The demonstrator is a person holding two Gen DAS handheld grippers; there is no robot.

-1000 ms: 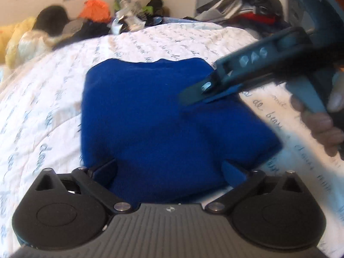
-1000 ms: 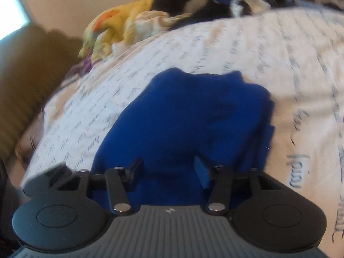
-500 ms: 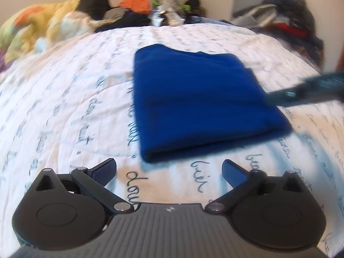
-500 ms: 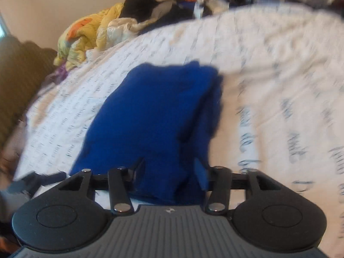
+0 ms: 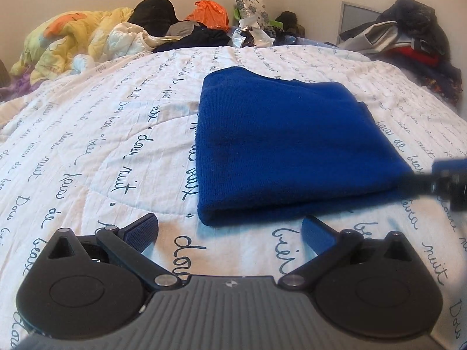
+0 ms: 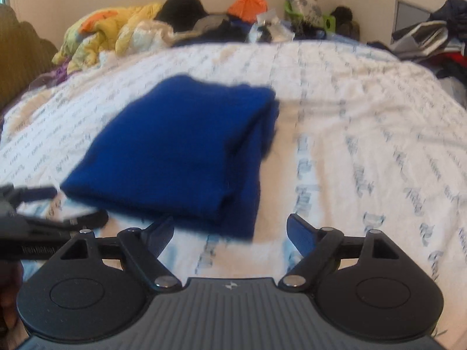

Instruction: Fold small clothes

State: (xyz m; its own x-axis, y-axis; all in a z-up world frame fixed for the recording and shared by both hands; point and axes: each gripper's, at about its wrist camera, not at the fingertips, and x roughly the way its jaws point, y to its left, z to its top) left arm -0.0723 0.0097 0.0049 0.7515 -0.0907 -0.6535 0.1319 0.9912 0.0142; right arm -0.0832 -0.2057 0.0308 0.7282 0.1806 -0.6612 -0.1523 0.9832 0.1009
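A folded royal-blue garment [image 5: 280,145] lies flat on the white bedspread [image 5: 87,151], its folded edge toward me. My left gripper [image 5: 230,229] hovers open just short of that near edge, with nothing between its fingers. Seen from the right wrist, the same garment [image 6: 181,148] sits left of centre, and my right gripper [image 6: 230,230] stands clear of its near corner. Its jaws are opening and hold nothing. The right gripper's tip [image 5: 446,172] shows at the left view's right edge. The left gripper [image 6: 43,204] shows at the right view's left edge.
A yellow quilt [image 5: 64,43] and a heap of dark clothes, an orange bag [image 5: 208,13] and a patterned pillow line the bed's far side. More piled clothes [image 5: 414,46] lie at the far right. A brown headboard [image 6: 20,64] rises at the left.
Both grippers have let go of the blue garment and drawn back from it. The right jaws have spread wider. The garment now lies folded flat on the bedspread.
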